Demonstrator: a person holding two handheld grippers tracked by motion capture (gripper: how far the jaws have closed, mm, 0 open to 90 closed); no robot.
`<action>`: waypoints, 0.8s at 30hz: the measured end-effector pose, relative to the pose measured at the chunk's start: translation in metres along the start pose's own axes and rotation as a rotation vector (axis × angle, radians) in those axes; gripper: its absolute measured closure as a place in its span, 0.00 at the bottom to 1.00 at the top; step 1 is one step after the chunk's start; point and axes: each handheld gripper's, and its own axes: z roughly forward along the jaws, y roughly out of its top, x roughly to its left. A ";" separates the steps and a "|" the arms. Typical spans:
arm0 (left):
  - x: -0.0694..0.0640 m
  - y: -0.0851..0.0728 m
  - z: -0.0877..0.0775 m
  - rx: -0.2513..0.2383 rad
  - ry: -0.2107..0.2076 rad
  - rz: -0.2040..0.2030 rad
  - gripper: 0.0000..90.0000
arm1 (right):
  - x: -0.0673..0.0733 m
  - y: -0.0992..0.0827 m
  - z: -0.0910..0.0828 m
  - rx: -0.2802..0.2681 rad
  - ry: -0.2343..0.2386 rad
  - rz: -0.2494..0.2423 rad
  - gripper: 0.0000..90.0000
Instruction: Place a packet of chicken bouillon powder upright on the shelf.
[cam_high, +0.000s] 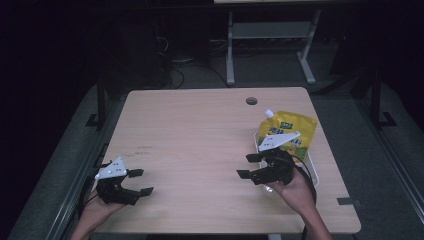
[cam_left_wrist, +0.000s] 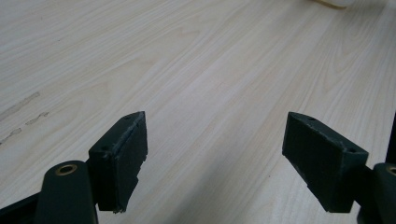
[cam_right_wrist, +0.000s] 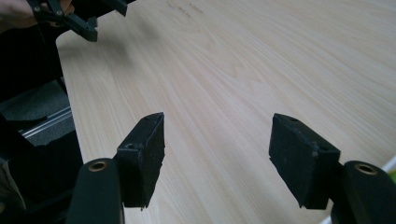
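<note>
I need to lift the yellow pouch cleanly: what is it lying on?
The pouch lies in a white tray on the table. The right gripper and hand cover the tray's near part, so anything else there is hidden.

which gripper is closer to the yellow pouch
Right. The right gripper hovers just in front of the yellow pouch, over the near end of the white tray it lies in. The left gripper is across the table at the near left corner.
</note>
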 end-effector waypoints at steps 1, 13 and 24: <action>0.000 0.000 0.000 -0.001 0.000 -0.001 0.24 | 0.001 0.000 0.002 0.001 0.003 -0.005 0.39; -0.002 0.000 0.002 0.004 0.000 0.013 0.24 | 0.015 -0.009 0.028 0.025 0.032 -0.010 0.36; -0.006 -0.001 0.009 0.011 -0.012 0.021 0.24 | 0.027 -0.031 0.053 0.001 -0.004 0.004 0.33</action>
